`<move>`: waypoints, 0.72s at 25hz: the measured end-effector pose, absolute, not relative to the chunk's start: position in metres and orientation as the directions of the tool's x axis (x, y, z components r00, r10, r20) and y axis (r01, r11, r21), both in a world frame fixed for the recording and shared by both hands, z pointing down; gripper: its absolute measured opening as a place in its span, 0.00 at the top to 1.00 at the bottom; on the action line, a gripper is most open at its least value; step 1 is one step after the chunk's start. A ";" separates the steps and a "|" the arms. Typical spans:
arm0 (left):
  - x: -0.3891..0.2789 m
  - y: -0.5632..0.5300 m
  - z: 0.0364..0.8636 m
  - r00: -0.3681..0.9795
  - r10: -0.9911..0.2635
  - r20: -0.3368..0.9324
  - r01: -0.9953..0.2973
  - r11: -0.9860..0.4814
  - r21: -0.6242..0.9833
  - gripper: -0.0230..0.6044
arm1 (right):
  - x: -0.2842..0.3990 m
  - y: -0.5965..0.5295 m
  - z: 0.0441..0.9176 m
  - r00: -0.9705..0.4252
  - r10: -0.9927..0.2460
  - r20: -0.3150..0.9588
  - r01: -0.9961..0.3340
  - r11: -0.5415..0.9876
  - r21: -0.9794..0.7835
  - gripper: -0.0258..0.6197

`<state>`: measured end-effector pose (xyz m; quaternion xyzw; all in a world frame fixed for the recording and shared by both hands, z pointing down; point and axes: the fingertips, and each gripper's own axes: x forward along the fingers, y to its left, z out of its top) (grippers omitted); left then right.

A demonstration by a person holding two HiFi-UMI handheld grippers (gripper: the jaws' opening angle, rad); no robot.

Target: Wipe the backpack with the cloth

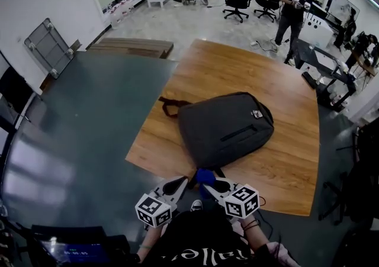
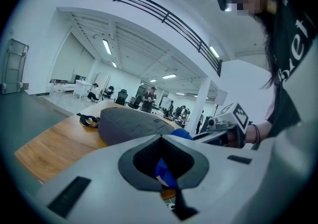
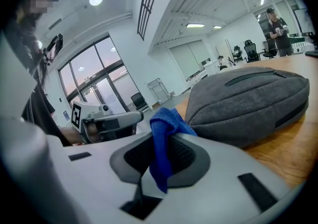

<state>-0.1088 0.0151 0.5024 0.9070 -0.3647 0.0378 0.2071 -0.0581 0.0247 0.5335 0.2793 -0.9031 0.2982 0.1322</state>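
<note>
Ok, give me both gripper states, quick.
Left gripper: shut, pinching a bit of the blue cloth.
Right gripper: shut on the cloth.

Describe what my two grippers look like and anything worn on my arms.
The left gripper and right gripper are alike: smooth pale grey moulded bodies, with dark textured pads lining the jaws. Each carries a white cube printed with black square markers. No cables show. A dark band circles the right wrist, and the top is black with white lettering.

The backpack point(image 1: 228, 126) was matt woven fabric, the cloth point(image 1: 205, 176) a soft fuzzy textile, the table point(image 1: 237, 64) smooth grained wood, the floor point(image 1: 77, 129) glossy.
</note>
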 end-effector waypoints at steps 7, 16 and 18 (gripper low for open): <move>-0.096 0.004 0.499 0.697 -0.678 0.235 -0.711 -0.609 0.351 0.97 | -0.001 -0.008 0.537 -0.765 -0.476 0.434 -0.643 0.610 -0.463 0.88; -0.032 -0.015 0.500 0.719 -0.649 0.250 -0.691 -0.629 0.356 0.96 | 0.094 -0.053 0.553 -0.689 -0.534 0.490 -0.724 0.546 -0.422 0.88; -0.014 -0.020 0.504 0.719 -0.648 0.253 -0.691 -0.629 0.356 0.96 | 0.120 -0.064 0.561 -0.668 -0.544 0.508 -0.742 0.538 -0.400 0.88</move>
